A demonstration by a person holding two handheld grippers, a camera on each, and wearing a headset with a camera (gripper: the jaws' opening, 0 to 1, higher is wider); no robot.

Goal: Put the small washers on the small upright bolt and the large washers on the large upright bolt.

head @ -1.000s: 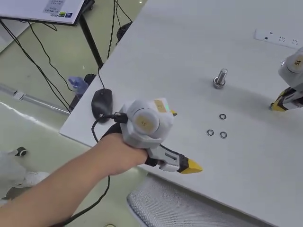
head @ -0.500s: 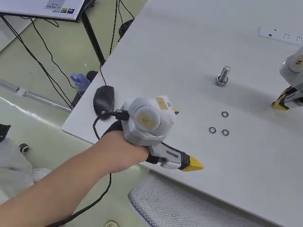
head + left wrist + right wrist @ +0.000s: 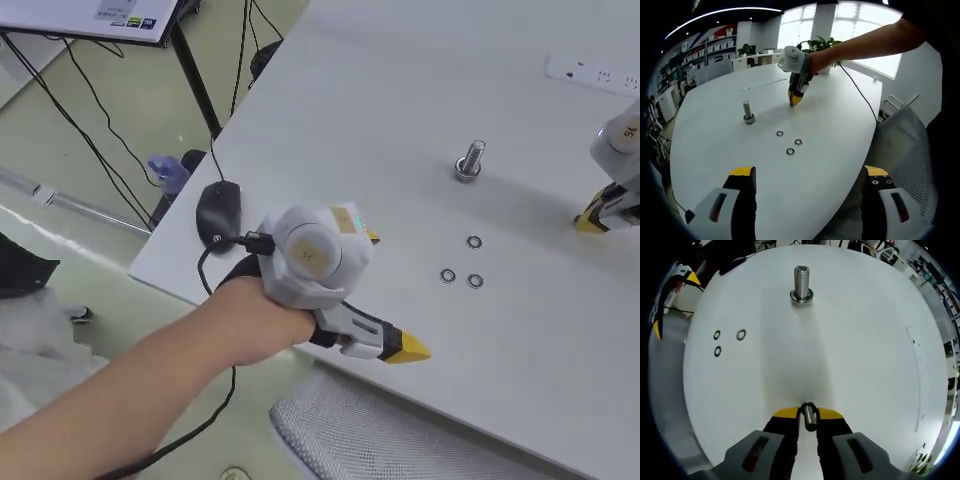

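Observation:
Three small washers [image 3: 466,266] lie loose together on the white table [image 3: 380,120]; they appear again as washers [image 3: 789,142] and washers [image 3: 725,340]. The large bolt [image 3: 470,160] stands upright behind them with a washer at its base, also large bolt [image 3: 747,112] and large bolt [image 3: 801,285]. My left gripper [image 3: 388,292] hovers open at the near table edge, empty, jaws wide apart [image 3: 809,175]. At the right, my right gripper [image 3: 592,220] is shut on a small bolt [image 3: 809,417], tip down at the tabletop; right gripper [image 3: 796,97].
A power strip [image 3: 590,75] lies at the far right of the table. A black mouse [image 3: 217,212] and its cable sit at the left edge. A grey mesh chair [image 3: 380,435] stands under the near edge. Cables and a desk are on the floor to the left.
The head camera has shifted slightly. Both grippers, the bolts and the washers stay where they were.

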